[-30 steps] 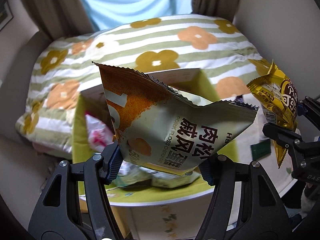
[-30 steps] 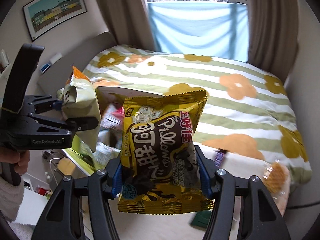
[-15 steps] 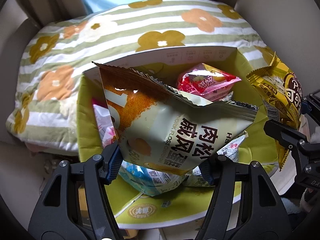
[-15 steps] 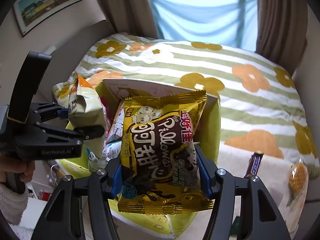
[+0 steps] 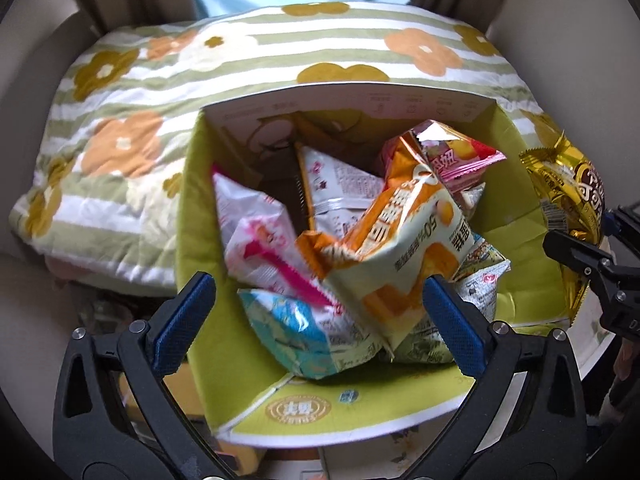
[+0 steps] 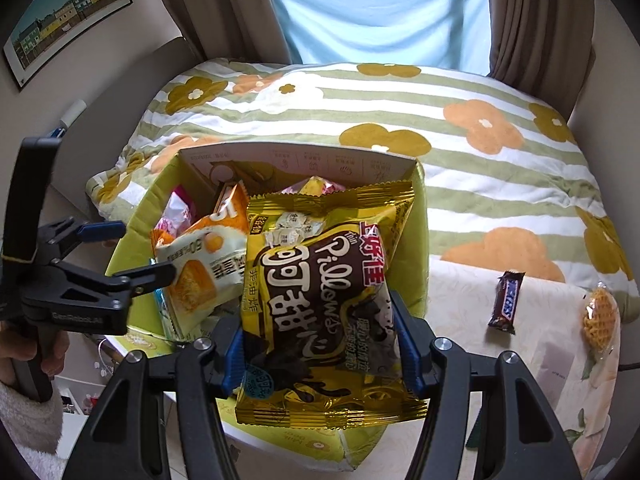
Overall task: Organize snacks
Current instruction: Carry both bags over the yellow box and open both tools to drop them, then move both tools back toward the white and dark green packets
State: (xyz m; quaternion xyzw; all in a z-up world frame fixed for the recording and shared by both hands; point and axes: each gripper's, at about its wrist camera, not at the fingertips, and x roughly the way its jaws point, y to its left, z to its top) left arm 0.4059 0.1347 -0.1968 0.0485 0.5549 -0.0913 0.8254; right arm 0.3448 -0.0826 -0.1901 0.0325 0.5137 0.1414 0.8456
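My left gripper (image 5: 318, 320) is spread above the lime-green cardboard box (image 5: 516, 216), the orange-and-cream cake packet (image 5: 400, 248) lying among the snacks; my right gripper (image 6: 320, 354) pinches the gold foil Pillows bag (image 6: 320, 300) over the box, ready to drop

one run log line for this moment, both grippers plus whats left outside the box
left gripper: open over green box | right gripper: shut on yellow bag | outside: chocolate bar, waffle snack
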